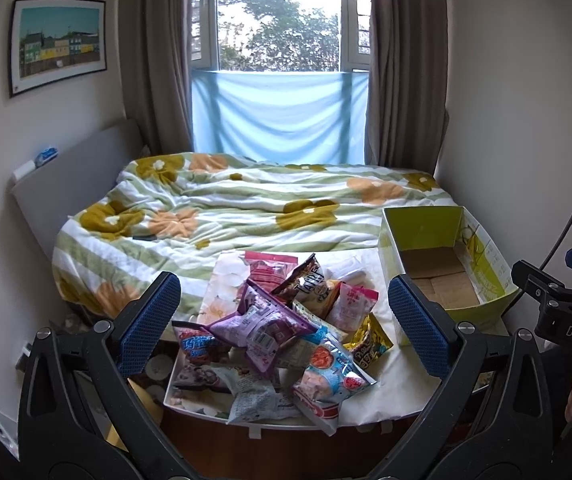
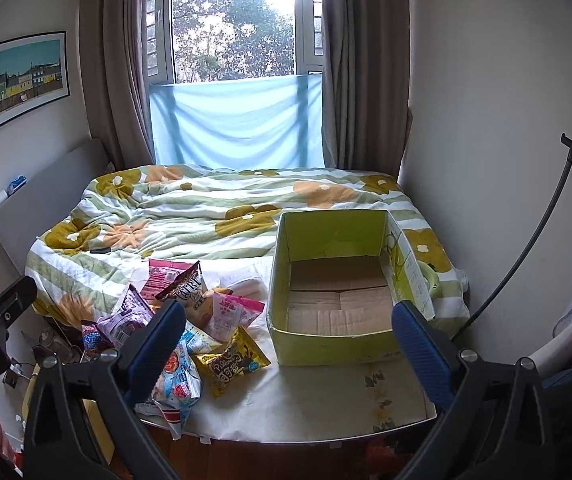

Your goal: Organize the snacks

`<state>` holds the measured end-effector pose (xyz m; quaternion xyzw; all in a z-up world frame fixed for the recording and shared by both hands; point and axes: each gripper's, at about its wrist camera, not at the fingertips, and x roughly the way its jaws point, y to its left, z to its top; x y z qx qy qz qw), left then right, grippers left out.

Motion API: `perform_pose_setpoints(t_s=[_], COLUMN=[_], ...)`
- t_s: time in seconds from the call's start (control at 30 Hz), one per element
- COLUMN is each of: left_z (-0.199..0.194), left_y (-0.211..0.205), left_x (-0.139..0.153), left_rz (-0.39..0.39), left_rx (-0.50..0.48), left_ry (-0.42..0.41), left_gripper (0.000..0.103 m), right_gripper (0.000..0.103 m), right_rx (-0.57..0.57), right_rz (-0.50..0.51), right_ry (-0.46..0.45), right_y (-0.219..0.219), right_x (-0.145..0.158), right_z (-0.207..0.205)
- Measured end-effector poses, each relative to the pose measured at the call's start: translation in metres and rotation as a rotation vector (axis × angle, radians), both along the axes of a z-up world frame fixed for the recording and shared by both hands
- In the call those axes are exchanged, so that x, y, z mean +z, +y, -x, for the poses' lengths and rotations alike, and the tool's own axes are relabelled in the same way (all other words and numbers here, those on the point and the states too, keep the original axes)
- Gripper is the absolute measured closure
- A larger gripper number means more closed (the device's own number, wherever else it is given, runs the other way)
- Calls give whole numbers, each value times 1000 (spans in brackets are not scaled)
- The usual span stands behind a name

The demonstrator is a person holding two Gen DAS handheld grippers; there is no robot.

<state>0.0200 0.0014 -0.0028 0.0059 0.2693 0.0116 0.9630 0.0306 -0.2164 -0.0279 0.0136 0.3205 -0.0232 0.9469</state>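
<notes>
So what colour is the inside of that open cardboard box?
Yellow-green walls with a plain brown floor on the open cardboard box, clearest from the right wrist.

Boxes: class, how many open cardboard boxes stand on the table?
1: the green box, empty, to the right of the snack pile. None seems hidden.

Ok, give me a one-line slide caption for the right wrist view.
Open right tool hovers before an empty green cardboard box, snack packets piled to its left.
</notes>
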Motion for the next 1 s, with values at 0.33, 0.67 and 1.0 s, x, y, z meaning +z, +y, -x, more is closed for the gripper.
perform_pose_setpoints(t_s=[0.33, 0.67, 1.0], left_z=[0, 0, -1], left_y=[-1, -2, -2], left_x=[0, -1, 0], left_rz=[1, 3, 3], left_rx=[4, 6, 8], left_ry=[3, 15, 16], left_gripper=[0, 0, 0], right_gripper=[0, 0, 0], right_rx=[5, 11, 16], right_rz=[-4, -2, -1], right_ry=[-3, -4, -2], right_y=[-2, 1, 6], right_x=[0, 0, 0], right_z=[-2, -1, -2])
